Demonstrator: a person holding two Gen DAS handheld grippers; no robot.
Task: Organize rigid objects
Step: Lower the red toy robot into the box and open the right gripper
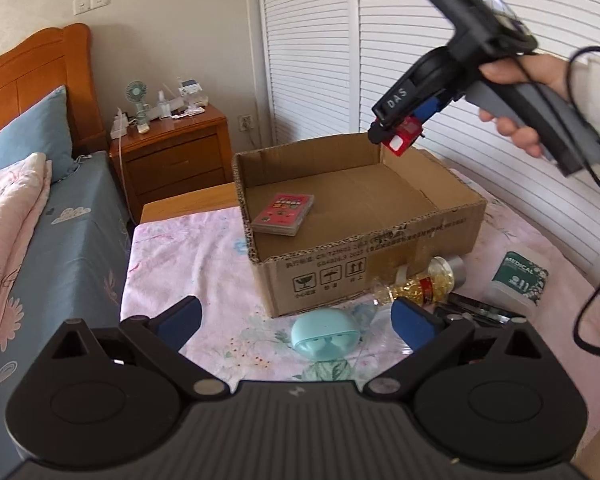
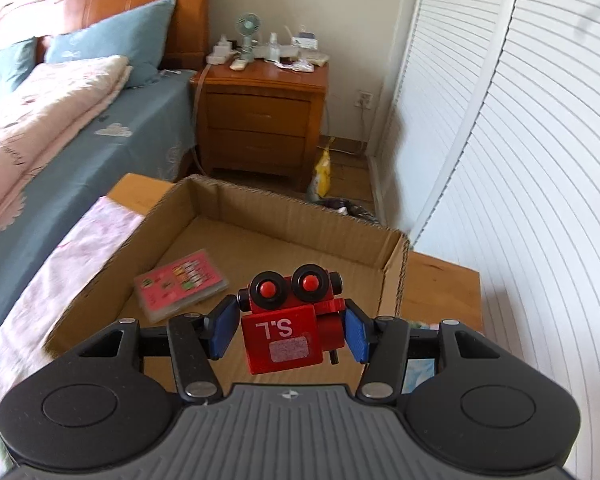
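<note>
My right gripper (image 2: pixel 290 328) holds a red wooden robot toy (image 2: pixel 284 336) with black goggle eyes between its blue pads, in the air over the near right end of the open cardboard box (image 2: pixel 284 212). From the left wrist view, the right gripper (image 1: pixel 396 136) and the toy (image 1: pixel 400 142) hang above the far right corner of the box (image 1: pixel 380 276). A pink pack of cards (image 1: pixel 284 214) lies flat inside the box. My left gripper (image 1: pixel 298 312) is open wide and empty, low over the floral cloth in front of the box.
A teal earbud case (image 1: pixel 326 338) lies just beyond my left fingers. A bottle of gold flakes (image 1: pixel 420 284) and a green medical pouch (image 1: pixel 526 278) lie at the right. A bed (image 1: pixel 60 240) is to the left, a wooden nightstand (image 1: pixel 172 156) behind, and louvred doors (image 1: pixel 480 200) to the right.
</note>
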